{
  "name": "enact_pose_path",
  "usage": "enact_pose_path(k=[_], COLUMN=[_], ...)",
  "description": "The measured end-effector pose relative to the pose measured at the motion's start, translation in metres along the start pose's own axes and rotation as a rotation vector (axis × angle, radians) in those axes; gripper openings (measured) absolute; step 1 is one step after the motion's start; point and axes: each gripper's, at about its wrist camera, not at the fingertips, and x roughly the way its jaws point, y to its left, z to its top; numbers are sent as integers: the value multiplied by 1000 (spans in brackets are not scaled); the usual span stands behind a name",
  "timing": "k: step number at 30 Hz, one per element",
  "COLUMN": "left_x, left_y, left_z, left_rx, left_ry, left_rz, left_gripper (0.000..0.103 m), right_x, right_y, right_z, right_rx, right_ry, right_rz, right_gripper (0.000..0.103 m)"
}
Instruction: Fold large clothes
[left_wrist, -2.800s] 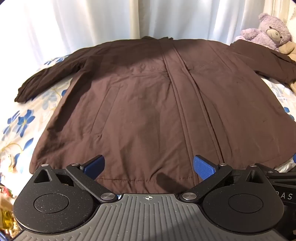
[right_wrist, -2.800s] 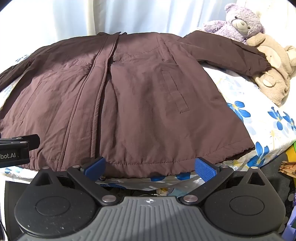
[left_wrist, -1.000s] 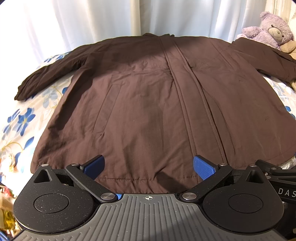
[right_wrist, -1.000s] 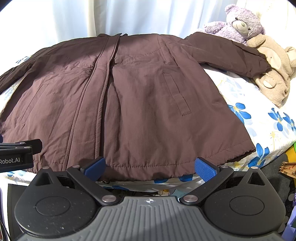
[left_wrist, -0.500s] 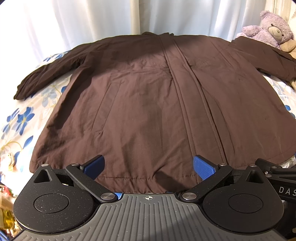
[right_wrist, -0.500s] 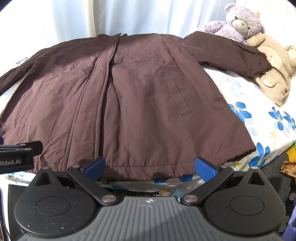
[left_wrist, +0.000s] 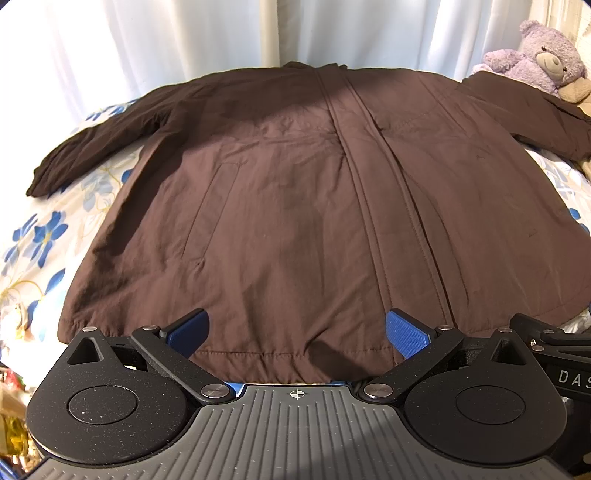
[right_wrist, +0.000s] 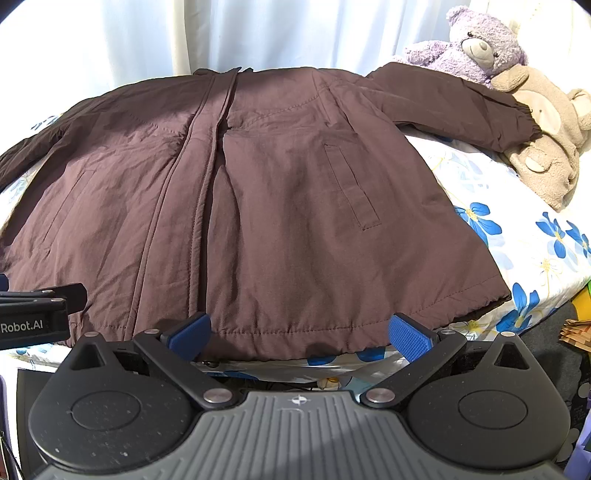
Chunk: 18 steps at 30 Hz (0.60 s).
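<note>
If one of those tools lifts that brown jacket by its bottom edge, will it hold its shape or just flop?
The brown jacket will probably flop: its fabric lies creased and follows the bed. Its smooth, faintly shiny cloth may slip in a shallow pinch. The sleeve spread toward the plush toys would likely drag behind.

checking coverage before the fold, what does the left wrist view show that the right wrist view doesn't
Only the left wrist view shows the jacket's left sleeve all the way to its cuff, lying out on the floral bedsheet.

Only the right wrist view shows the right sleeve's gathered cuff resting against the beige plush toy, and the jacket's right hem corner near the bed edge.

Both show the brown jacket spread flat, front up, the purple teddy bear, the white curtain, and open tongs, left and right, at the hem, holding nothing.
</note>
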Motion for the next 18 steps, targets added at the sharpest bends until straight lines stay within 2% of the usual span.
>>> enact_pose_path(k=[18], left_x=[0], left_y=[1], left_z=[1], left_rx=[-5], left_ry=[6], left_rz=[-5], left_gripper=[103], right_x=[-1], right_y=[0], right_z=[0], right_rx=[5], right_ry=[-2], right_rz=[-1], right_gripper=[102])
